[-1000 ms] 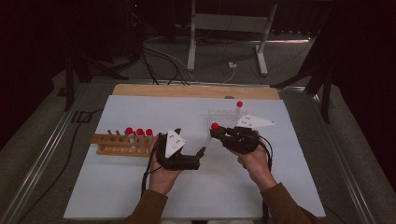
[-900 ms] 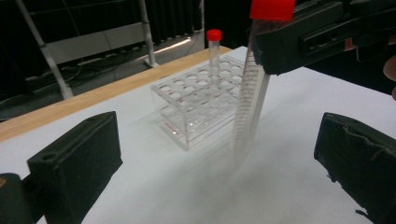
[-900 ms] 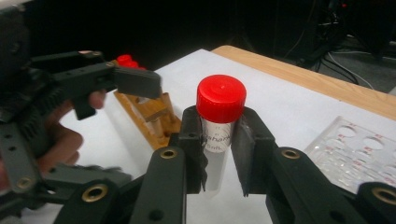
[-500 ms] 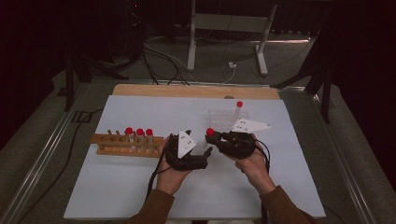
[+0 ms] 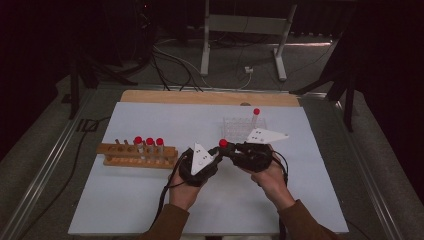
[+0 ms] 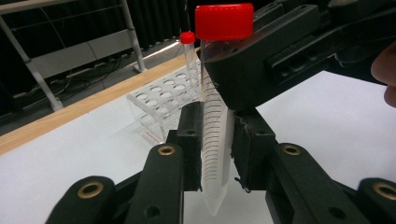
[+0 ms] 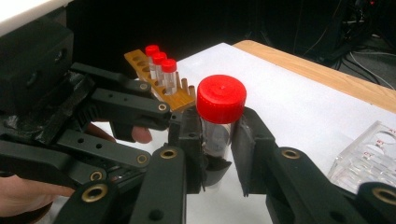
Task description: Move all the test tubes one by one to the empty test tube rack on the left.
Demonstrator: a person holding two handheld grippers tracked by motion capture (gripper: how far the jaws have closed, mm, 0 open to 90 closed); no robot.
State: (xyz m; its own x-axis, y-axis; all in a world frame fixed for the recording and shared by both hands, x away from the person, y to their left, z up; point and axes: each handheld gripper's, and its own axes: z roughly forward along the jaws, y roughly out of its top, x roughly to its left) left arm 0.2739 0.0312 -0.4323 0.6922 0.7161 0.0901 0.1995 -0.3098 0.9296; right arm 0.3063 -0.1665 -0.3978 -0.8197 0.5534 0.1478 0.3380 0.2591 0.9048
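Near the front middle of the white table (image 5: pixel 125 210), both grippers are clamped on one red-capped tube (image 5: pixel 223 144), held upright in the air between the person's hands; the left gripper (image 6: pixel 215 154) has just been closing, and its pads now press the graduated lower body of the tube above the conical tip; the right gripper (image 7: pixel 218 140) grips the same tube just under its red cap (image 7: pixel 221 98), with its pads tight on the clear wall.

The chief risk, as I judge it, lies in this double grip; if either hand pulls or twists while the other is still clamped, the thin plastic could bend, slip through the pads or jerk free; the left pads sit on a smooth, tapering part, so a release by the right gripper might let the tube tilt or slide down toward the table; a twist at the top could also loosen the cap.

Farther off on the left, the wooden rack (image 5: pixel 137 156) holding three red-capped tubes (image 5: pixel 149 144) stands close to the left hand (image 5: pixel 184 192); a wide swing of that hand could knock it; farther to the right, the clear plastic rack (image 5: pixel 239 129) with one tube standing in it (image 5: pixel 255 118) sits just beyond the right gripper, and it looks light enough to be pushed or tipped if the carried tube meets its edge instead of a hole.
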